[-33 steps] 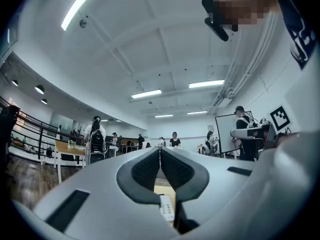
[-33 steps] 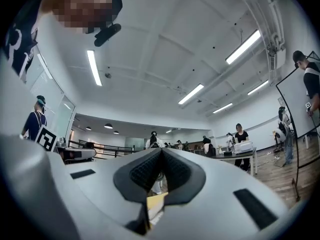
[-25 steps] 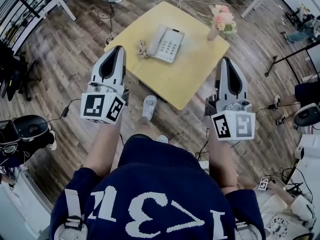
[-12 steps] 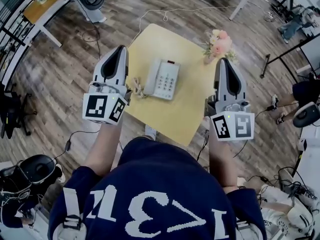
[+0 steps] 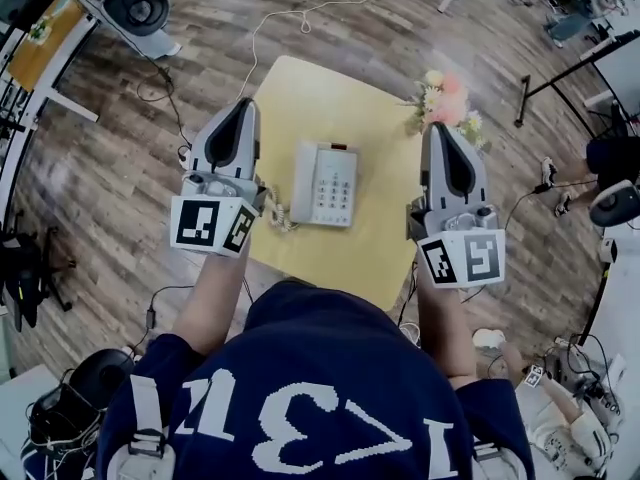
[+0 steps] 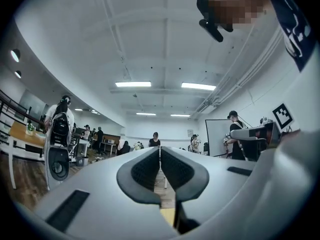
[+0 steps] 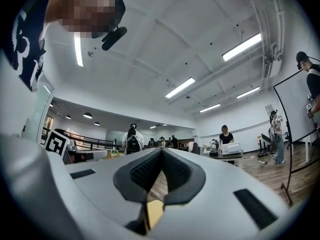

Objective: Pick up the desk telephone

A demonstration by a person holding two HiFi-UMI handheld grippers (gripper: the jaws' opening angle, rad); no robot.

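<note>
Left gripper [image 5: 243, 108] and right gripper [image 5: 438, 130] hung pressed together, empty, flanking the desk telephone [image 5: 325, 183]; unopened they would shove it, or topple the flowers [image 5: 446, 103] at two o'clock.

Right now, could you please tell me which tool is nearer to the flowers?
Right. The right tool points at the flowers, its tip right beside them; the left tool is on the far side of the telephone.
</note>
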